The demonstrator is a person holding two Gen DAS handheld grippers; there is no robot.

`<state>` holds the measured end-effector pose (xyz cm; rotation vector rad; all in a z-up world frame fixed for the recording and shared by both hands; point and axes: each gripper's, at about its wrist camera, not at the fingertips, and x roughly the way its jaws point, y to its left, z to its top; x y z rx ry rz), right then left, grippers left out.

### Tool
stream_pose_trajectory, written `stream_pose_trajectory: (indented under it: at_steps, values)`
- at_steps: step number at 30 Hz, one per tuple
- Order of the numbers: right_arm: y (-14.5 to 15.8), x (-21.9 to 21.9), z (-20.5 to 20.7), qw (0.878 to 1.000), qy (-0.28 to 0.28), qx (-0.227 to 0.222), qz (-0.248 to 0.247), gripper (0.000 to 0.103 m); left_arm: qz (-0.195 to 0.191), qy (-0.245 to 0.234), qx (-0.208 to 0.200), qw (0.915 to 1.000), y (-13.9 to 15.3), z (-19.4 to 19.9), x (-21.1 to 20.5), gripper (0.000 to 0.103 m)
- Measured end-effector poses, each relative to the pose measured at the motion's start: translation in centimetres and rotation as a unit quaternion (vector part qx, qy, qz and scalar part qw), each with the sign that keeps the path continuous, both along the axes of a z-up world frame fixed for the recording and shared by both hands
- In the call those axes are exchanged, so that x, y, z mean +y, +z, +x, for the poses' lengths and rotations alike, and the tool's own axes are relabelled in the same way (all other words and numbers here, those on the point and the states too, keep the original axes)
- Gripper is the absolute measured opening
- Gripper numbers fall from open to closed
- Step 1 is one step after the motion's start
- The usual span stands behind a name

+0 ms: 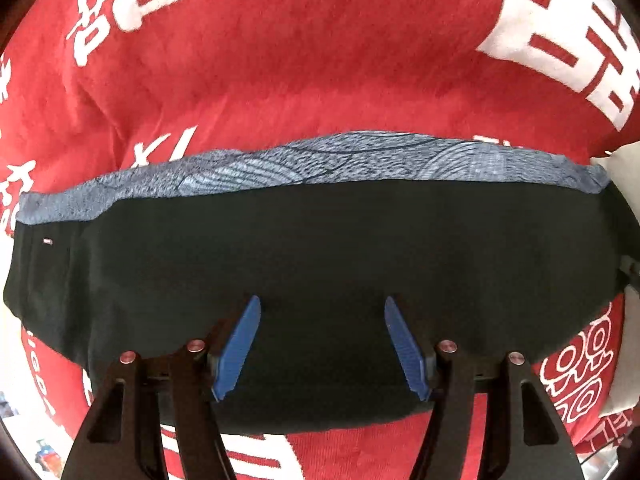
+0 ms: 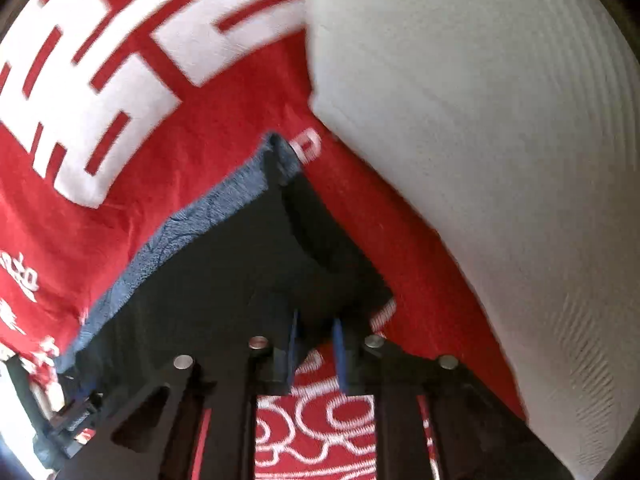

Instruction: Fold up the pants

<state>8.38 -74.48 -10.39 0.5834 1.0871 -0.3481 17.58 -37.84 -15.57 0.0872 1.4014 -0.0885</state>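
The left gripper hung wide and empty over the black pants, which lay folded on a red blanket. The right gripper stood narrow, nipping the pants' near edge beside a white pillow.

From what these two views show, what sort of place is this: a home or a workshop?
Probably a home, most likely a bed or a sofa. The black pants lie on a soft red blanket with large white characters, and a white ribbed pillow or cushion rests beside them. No room walls are visible.
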Motion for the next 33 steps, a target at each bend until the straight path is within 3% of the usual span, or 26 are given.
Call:
stream_pose_trajectory:
  at_steps: [2,4,6,7,12,14,15,17,19,21,29,33]
  values:
    - [0.5,1.0,0.3,0.999,0.029,0.011,-0.043,0.015,0.004,-0.010,0.001,0.9999,-0.7,0.2,-1.4,0.066]
    - [-0.9,0.4,0.2,0.999,0.021,0.047,-0.020,0.018,0.008,-0.013,0.001,0.9999,-0.6,0.9,-2.2,0.066]
    - [-0.8,-0.8,-1.0,0.999,-0.011,0.047,0.002,0.038,0.000,-0.012,-0.015,0.9998,0.5,1.0,-2.1,0.066]
    - [-0.1,-1.0,-1.6,0.999,-0.019,0.048,-0.014,0.047,0.000,-0.013,-0.030,0.9995,0.9,1.3,-1.7,0.066]
    - [2.6,1.0,-3.2,0.997,0.035,0.030,-0.068,0.047,0.019,-0.005,-0.034,0.9992,-1.6,5.0,-0.3,0.068]
    - [2.8,2.8,-2.9,0.995,0.066,0.030,-0.075,0.047,0.028,0.005,-0.060,0.9978,-2.7,6.4,0.5,0.089]
    - [2.8,3.7,-2.7,0.994,0.078,0.030,-0.076,0.047,0.034,0.010,-0.070,0.9969,-2.9,7.0,0.8,0.092]
    - [2.5,5.2,-2.7,0.993,0.092,0.029,-0.068,0.047,0.028,0.017,-0.064,0.9974,-2.8,8.1,1.5,0.092]
    - [2.5,6.4,-2.9,0.993,0.099,0.028,-0.053,0.047,0.057,0.027,-0.072,0.9954,-1.7,8.6,2.7,0.092]
    - [2.1,7.6,-2.9,0.993,0.103,0.030,-0.044,0.047,0.059,0.036,-0.077,0.9946,-0.5,8.3,4.2,0.092]
    - [1.8,10.6,-3.0,0.993,0.119,0.029,-0.003,0.051,0.099,0.090,-0.045,0.9899,1.3,3.8,14.1,0.092]
    - [1.8,13.2,-3.3,0.989,0.139,0.019,0.038,0.051,0.114,0.092,-0.040,0.9884,1.0,2.9,18.3,0.092]
